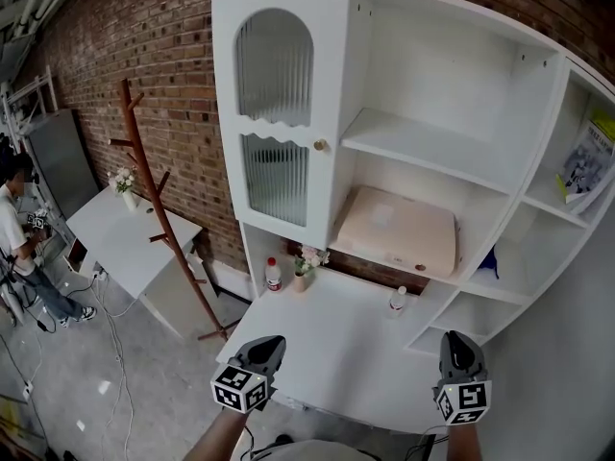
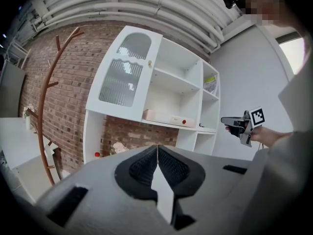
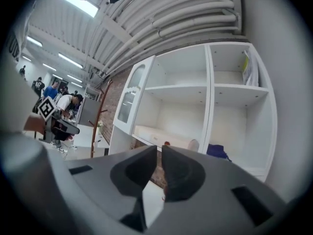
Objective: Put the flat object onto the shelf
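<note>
Flat pink case: head view, lying on shelf of white cabinet; left gripper and right gripper low in front, well apart. Left gripper view: jaws pressed together, empty. Right gripper view: jaws closed, nothing between.

Flat beige box in shelf unit

A red brick wall runs behind a tall white cupboard. A brown wooden coat stand stands beside it on the grey floor. A white table sits by the wall. White pipes run along the ceiling, and long lights shine farther off.
</note>
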### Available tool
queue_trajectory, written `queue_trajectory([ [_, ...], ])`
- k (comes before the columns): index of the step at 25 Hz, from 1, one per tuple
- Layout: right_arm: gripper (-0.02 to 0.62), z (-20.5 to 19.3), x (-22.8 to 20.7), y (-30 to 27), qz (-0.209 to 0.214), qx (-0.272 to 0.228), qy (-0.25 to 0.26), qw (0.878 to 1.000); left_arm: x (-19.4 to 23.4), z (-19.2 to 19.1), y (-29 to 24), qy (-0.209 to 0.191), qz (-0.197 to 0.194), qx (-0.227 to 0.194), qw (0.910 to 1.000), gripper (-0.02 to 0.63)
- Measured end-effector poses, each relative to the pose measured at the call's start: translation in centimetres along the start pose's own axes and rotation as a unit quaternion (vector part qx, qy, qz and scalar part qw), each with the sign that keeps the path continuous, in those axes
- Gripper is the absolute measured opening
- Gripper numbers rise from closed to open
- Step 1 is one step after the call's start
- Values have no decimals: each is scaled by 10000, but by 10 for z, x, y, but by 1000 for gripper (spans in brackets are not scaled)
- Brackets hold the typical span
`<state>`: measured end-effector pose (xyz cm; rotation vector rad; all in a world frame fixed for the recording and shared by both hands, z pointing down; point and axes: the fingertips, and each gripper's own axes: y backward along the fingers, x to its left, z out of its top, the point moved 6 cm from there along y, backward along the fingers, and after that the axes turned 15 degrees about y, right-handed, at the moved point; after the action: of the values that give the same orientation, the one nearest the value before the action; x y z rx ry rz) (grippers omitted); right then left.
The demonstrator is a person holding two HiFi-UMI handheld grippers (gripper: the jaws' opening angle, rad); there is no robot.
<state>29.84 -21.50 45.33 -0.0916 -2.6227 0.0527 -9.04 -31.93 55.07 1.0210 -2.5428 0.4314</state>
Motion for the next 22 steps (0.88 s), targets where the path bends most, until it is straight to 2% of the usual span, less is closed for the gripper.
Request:
queue_trajectory([
  [5,46,-10,11,18,-125,-160,-247,9995,-4,-1,4,-81,-66,-81,9999,28],
  [11,46,-28,13,36,-354,-25,-596,9976,-8,-2,9,-177,-140,-172,9996,28],
  [17,41,-35,16,48,-555,-80,-690,9960,-11,-4,13,-257,-212,-199,9992,28],
  [22,35,-31,16,53,-550,-143,-678,9961,-12,-7,11,-207,-215,-195,9994,28],
])
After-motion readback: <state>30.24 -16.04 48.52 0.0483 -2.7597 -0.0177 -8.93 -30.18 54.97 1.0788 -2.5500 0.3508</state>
